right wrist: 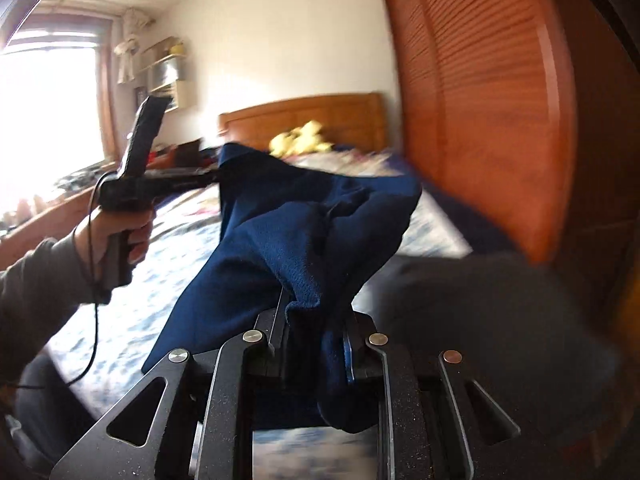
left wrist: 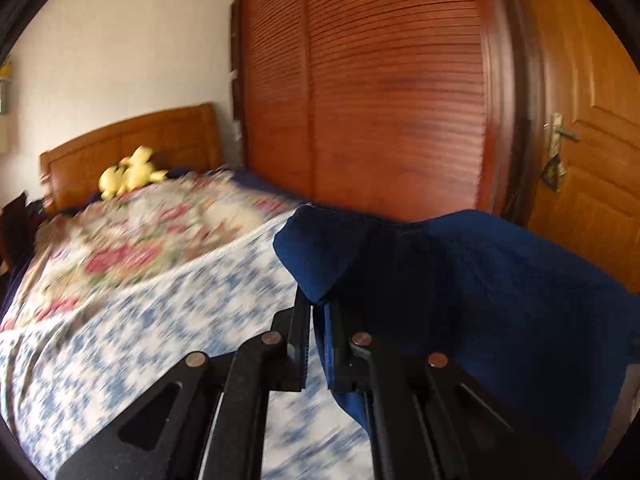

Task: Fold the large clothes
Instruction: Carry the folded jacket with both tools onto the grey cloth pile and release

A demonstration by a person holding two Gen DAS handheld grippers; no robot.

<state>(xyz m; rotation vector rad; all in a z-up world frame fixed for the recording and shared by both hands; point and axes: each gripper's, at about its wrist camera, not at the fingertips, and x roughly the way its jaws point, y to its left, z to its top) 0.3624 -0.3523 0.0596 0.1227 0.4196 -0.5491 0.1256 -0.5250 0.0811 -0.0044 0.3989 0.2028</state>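
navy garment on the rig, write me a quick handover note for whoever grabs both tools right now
Left tool: shut on an edge of the navy garment.
Right tool: clamped on a bunched part of the same garment, cloth spilling over the fingers.
Garment: lifted off the bed, hanging between the two tools; the left tool with the person's hand on its grip shows in the right wrist view.
Also on the bed: a floral quilt and a yellow plush toy near the headboard.
Done: both grips taken, garment raised.
Left: spread it flat on the bed, then make the folds. No fold is visible yet.
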